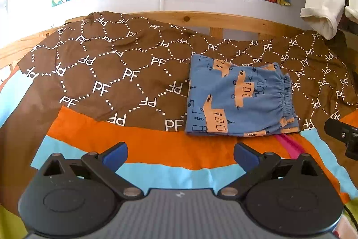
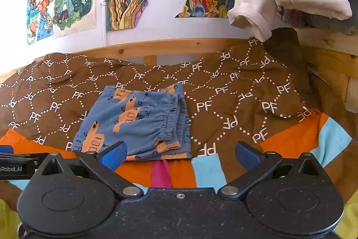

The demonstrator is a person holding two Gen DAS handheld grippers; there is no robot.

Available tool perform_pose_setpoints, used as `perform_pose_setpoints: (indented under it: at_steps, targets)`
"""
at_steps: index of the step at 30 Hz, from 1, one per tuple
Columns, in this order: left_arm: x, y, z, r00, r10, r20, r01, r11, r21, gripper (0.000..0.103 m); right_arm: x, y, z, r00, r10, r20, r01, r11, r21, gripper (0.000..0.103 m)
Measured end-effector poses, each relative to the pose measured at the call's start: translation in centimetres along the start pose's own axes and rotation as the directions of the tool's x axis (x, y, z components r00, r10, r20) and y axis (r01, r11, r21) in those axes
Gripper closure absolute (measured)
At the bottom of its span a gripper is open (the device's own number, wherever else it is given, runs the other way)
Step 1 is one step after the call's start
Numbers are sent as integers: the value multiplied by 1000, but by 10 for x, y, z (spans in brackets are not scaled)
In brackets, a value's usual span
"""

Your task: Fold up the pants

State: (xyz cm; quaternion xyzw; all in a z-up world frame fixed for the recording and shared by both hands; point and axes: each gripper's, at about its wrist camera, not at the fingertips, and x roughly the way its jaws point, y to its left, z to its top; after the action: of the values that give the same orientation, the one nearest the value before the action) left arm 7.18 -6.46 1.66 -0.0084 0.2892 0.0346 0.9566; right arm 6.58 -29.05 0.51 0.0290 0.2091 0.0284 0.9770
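Currently the folded blue printed cotton pants [image 2: 136, 124] lie nearer the right gripper [image 2: 180, 152]; both it and the left gripper [image 1: 180, 152] gape empty.

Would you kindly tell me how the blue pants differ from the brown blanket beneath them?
The pants are blue with orange animal prints; the blanket is brown with white PF letters. The pants are folded into a small stack with a gathered waistband; the blanket is spread wide across the bed. The pants lie on top, the blanket underneath. Both are patterned fabric.
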Motion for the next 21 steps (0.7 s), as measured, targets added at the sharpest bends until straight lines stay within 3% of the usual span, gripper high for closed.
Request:
perform_pose_setpoints:
  at_steps: [21]
  targets:
    - [1,2,-1,1000,18,-11,-18,1000,14,0,8,12,-8,999,52,-12,-52,999,4,1]
